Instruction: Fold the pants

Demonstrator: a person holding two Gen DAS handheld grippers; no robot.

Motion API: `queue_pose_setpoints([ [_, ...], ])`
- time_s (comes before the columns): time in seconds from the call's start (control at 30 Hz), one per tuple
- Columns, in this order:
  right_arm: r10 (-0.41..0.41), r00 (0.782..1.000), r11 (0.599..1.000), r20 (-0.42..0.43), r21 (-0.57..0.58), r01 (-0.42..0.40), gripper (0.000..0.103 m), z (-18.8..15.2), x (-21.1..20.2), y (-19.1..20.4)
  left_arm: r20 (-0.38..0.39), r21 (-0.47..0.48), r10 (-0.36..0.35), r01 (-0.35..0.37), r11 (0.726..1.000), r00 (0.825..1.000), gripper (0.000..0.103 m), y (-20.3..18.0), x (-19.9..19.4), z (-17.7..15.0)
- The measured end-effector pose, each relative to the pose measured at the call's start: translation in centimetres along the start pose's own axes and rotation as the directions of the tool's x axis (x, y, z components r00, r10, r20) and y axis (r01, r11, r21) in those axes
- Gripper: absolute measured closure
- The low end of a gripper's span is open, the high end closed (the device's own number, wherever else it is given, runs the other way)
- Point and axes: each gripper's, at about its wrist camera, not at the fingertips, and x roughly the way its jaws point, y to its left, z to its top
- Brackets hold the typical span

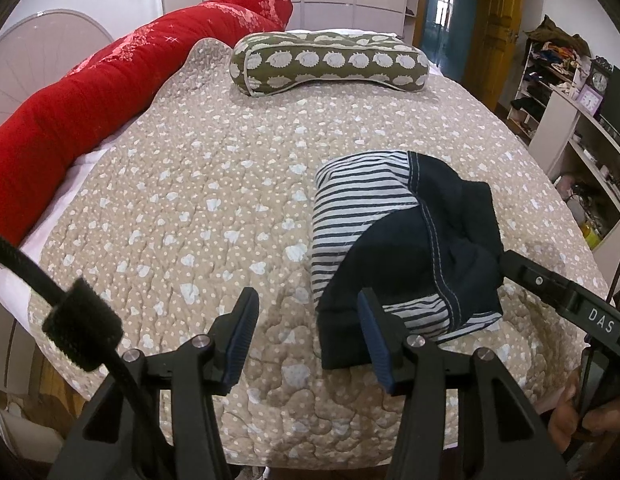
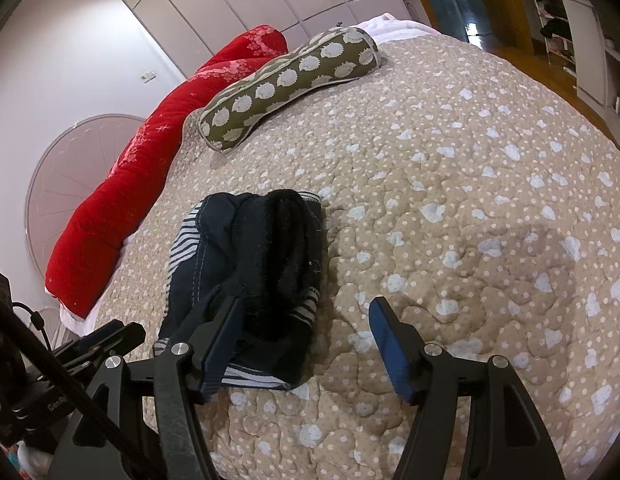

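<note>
A: We have the pants (image 1: 406, 240) lying in a compact bundle on the bed cover (image 1: 198, 200), near the front edge, navy cloth wrapped over the striped lining. By the look of it the fold is mostly made.

B: And neither claw holds anything. Our left gripper (image 1: 308, 338) stands partly open over bare quilt, its right finger just at the bundle's near corner, with nothing between the pads. Our right gripper (image 2: 306, 344) gapes wider; its left finger overlaps the bundle's near edge in its own camera, but nothing is pinched.

A: The risk we see: that finger so close to the cloth could snag the loose navy flap as we pull away and drag the fold open. The bundle also looks lumpy, so it may slump by itself.

B: Agreed. And it sits close to the bed's front edge, so a nudge could tip it off.

A: The views differ, too. The left camera shows the stitched seam, the striped side and the other gripper's arm beside the pants, plus shelves (image 1: 582, 128) and the pillow (image 1: 330, 62).

B: The right camera shows the dark fuzzy top fold instead, and the open quilt to its right. The red blanket (image 2: 158, 160) shows in both.
</note>
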Motion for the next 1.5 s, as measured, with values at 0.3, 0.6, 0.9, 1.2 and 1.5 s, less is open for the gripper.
queue_pose_setpoints([
  [0.3,0.012,1.000,1.000,-0.002,0.026,-0.012,0.033,0.0,0.3,-0.5,-0.006,-0.020,-0.038,0.038,0.999,0.999,0.050,0.5,0.2,0.0],
  [0.6,0.032,0.999,0.998,-0.004,0.062,-0.032,0.032,0.3,0.8,-1.2,-0.007,-0.136,-0.100,0.098,0.986,0.995,0.049,3.4,1.0,0.6],
  [0.9,0.118,0.993,0.983,0.030,0.137,-0.121,0.029,1.7,2.6,-2.3,-0.019,-0.333,-0.361,0.335,0.882,0.932,0.048,7.4,4.7,1.9],
  [1.2,0.222,0.975,0.963,-0.007,0.157,-0.218,0.027,3.6,6.0,-1.5,-0.038,-0.365,-0.568,0.518,0.774,0.822,0.029,5.5,9.6,3.8],
  [1.5,0.287,0.957,0.934,-0.042,0.233,-0.270,0.058,4.2,7.2,-1.3,-0.074,-0.303,-0.639,0.593,0.746,0.766,0.072,2.6,8.2,4.5],
])
